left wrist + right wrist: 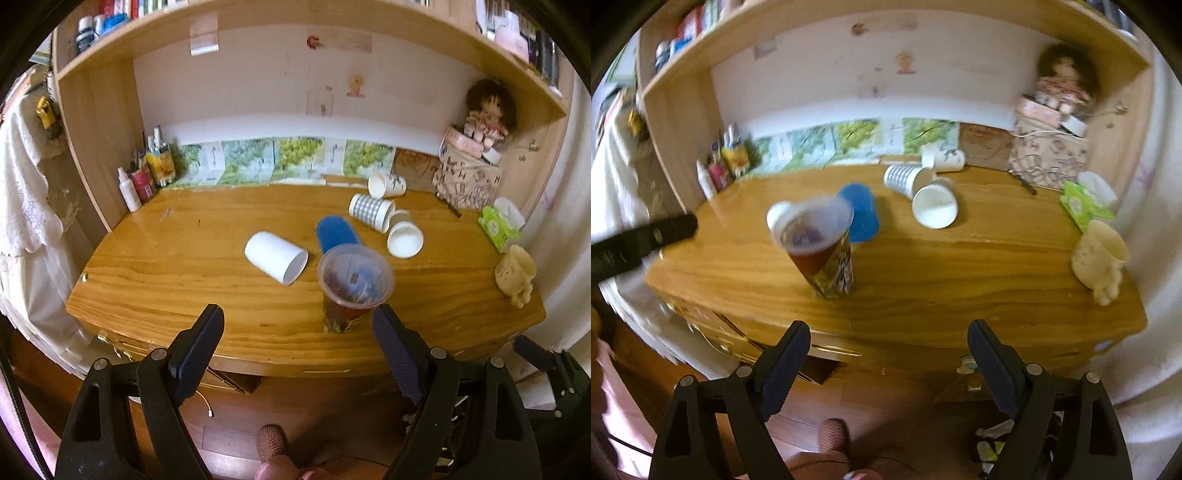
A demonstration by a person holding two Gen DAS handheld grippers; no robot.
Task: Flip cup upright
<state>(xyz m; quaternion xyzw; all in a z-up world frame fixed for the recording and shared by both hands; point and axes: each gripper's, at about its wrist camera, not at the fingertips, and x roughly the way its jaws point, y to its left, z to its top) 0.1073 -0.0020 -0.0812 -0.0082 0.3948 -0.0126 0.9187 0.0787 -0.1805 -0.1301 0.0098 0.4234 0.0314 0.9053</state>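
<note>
A clear plastic cup with a printed sleeve (351, 284) stands upright near the front edge of the wooden desk (184, 288); it also shows in the right wrist view (822, 245). A plain white cup (276, 257) lies on its side to its left. A blue cup (337, 232) lies behind it. A checked cup (371, 212) and two white paper cups (404, 238) (386, 183) lie on their sides further back. My left gripper (298, 326) is open and empty, in front of the desk edge. My right gripper (889, 339) is open and empty, also short of the desk.
A cream mug (515, 271) stands upright at the right edge. A green tissue pack (498, 227), a patterned bag with a doll (469, 173) and bottles and pens (146, 177) line the back. Wooden floor lies below the desk.
</note>
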